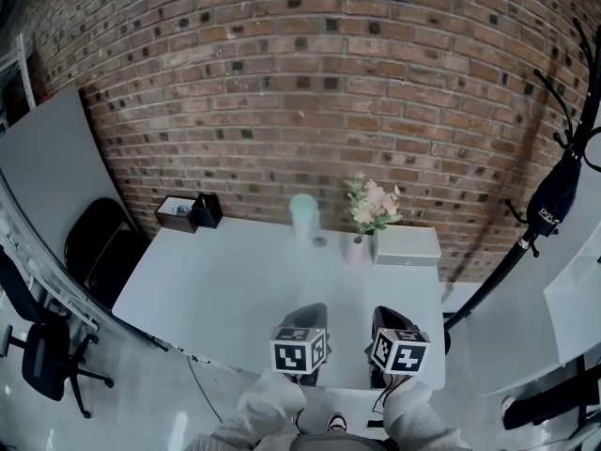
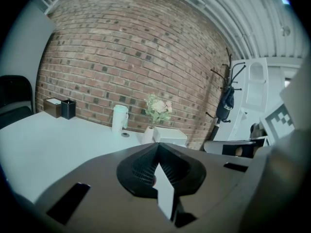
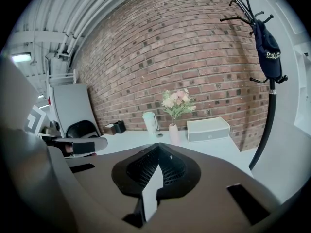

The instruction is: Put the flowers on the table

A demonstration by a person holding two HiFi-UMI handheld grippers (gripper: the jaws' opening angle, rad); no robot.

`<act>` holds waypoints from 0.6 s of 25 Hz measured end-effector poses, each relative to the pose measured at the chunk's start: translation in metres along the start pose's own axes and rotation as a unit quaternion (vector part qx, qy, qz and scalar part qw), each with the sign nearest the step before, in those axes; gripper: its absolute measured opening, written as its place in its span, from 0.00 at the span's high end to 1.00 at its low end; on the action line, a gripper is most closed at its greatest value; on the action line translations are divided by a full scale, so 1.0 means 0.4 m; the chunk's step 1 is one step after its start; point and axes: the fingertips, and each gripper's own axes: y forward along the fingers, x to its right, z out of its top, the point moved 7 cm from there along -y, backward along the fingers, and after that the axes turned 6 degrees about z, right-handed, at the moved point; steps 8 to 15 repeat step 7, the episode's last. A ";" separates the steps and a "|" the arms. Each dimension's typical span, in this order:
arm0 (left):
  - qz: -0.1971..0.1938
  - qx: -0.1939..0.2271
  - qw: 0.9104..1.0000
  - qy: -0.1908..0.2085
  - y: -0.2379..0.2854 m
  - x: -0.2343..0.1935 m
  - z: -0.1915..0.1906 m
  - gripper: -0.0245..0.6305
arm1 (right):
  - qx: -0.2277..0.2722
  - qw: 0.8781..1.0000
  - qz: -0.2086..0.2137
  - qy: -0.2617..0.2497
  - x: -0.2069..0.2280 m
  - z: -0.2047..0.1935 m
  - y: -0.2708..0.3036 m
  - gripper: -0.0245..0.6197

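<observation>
At one o'clock on the counter (image 1: 235, 289), the flowers (image 1: 372, 205) are stood in a vase (image 1: 355, 249) beside a box (image 1: 406, 245), as the task wants. At six o'clock the left hand-held gripper (image 1: 307, 312) and right hand-held gripper (image 1: 387, 314) are held closed, empty.

Soft, even, cool white light fills the room. The pale bench (image 1: 235, 289) comes out bright, nearly washed out, with only faint shadows under what stands on it. A ceiling lamp (image 3: 20, 58) glows at the far left in the right gripper view. The brick wall (image 1: 310, 92) bows strongly toward the edges in every view, and both gripper views fade to black at the corners. The pale cup (image 1: 303, 216) looks smeared in the head view. The left gripper view has a bluish cast, though the flowers (image 2: 158, 108) stay fairly sharp.
</observation>
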 end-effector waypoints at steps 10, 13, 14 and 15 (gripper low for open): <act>0.005 -0.002 1.000 0.005 -0.002 0.003 -0.008 0.95 | 0.000 1.000 0.000 -0.002 0.009 -0.003 -0.009 0.92; 0.005 -0.002 1.000 0.005 -0.002 0.003 -0.008 0.95 | 0.000 1.000 0.000 -0.002 0.009 -0.003 -0.009 0.92; 0.005 -0.002 1.000 0.005 -0.002 0.003 -0.008 0.95 | 0.000 1.000 0.000 -0.002 0.009 -0.003 -0.009 0.92; 0.005 -0.002 1.000 0.005 -0.002 0.003 -0.008 0.95 | 0.000 1.000 0.000 -0.002 0.009 -0.003 -0.009 0.92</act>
